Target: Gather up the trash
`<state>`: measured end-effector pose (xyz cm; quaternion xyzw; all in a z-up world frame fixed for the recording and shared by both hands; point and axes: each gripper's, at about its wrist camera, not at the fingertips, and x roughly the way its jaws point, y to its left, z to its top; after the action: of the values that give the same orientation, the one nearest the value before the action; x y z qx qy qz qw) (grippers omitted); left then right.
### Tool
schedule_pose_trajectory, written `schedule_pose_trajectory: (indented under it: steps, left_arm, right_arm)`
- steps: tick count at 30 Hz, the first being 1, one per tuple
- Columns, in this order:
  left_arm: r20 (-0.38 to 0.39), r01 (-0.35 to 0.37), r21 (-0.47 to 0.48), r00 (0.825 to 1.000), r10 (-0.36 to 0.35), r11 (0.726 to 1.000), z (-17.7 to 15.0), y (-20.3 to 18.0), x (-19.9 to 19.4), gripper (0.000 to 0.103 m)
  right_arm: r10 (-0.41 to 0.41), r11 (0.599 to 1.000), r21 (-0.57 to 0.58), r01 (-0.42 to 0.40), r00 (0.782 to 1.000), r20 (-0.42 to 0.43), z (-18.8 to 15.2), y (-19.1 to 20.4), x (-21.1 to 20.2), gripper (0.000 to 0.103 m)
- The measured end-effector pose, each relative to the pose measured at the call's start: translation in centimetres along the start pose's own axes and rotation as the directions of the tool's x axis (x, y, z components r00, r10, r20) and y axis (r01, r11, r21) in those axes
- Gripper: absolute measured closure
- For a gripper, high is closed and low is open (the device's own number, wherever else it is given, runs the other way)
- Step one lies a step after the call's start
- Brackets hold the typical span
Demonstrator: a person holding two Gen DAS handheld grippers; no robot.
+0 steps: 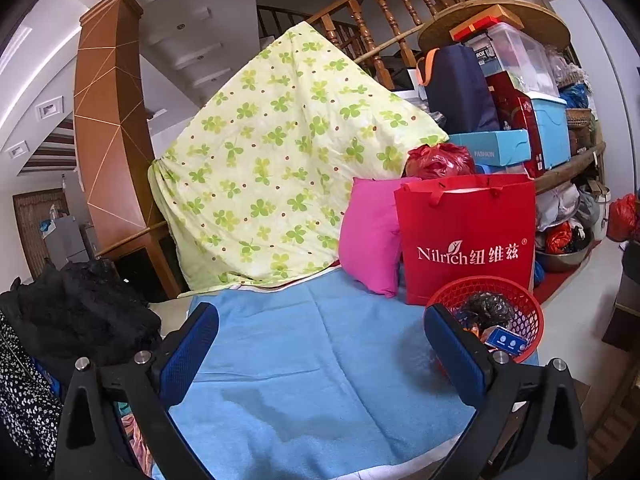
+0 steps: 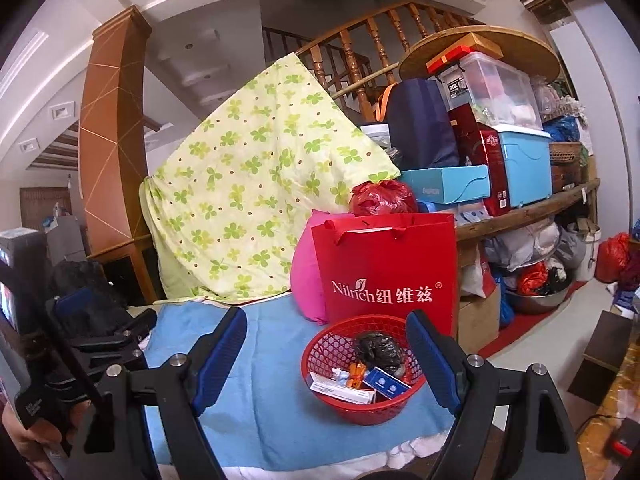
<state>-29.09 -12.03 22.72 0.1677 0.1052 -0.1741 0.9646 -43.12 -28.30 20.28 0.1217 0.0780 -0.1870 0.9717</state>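
Note:
A red mesh basket (image 2: 340, 408) stands on a light blue towel (image 2: 272, 412) near its right edge. It holds a crumpled black bag (image 2: 378, 350), small white and blue boxes (image 2: 386, 384) and orange wrappers. The basket also shows in the left wrist view (image 1: 528, 312), at the right. My right gripper (image 2: 330, 354) is open and empty, just in front of and above the basket. My left gripper (image 1: 320, 350) is open and empty above the bare towel (image 1: 320, 380), left of the basket. It also shows in the right wrist view (image 2: 104, 332) at far left.
A red Nilrich paper bag (image 2: 388, 272) and a pink pillow (image 2: 306, 280) stand behind the basket. A green clover-print quilt (image 2: 248, 184) leans on the stair railing. Black clothing (image 1: 80, 312) lies left. Stacked boxes and bins (image 2: 520, 160) fill the right.

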Motion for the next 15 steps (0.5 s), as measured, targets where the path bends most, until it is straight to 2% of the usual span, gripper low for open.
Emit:
schedule_pose_trajectory:
  steps: [7,15]
  left_arm:
    - [0.009,-0.010,-0.002,1.000,0.010,1.000,0.4,0.1,-1.0,0.001]
    - [0.017,-0.005,0.001,1.000,0.005,1.000,0.6,0.1,-1.9,0.001]
  right_arm:
    - [-0.004,1.000,-0.005,0.004,1.000,0.009,0.4,-0.2,-1.3,0.019]
    - [0.007,1.000,-0.019,-0.007,1.000,-0.023,0.2,0.3,-1.5,0.018]
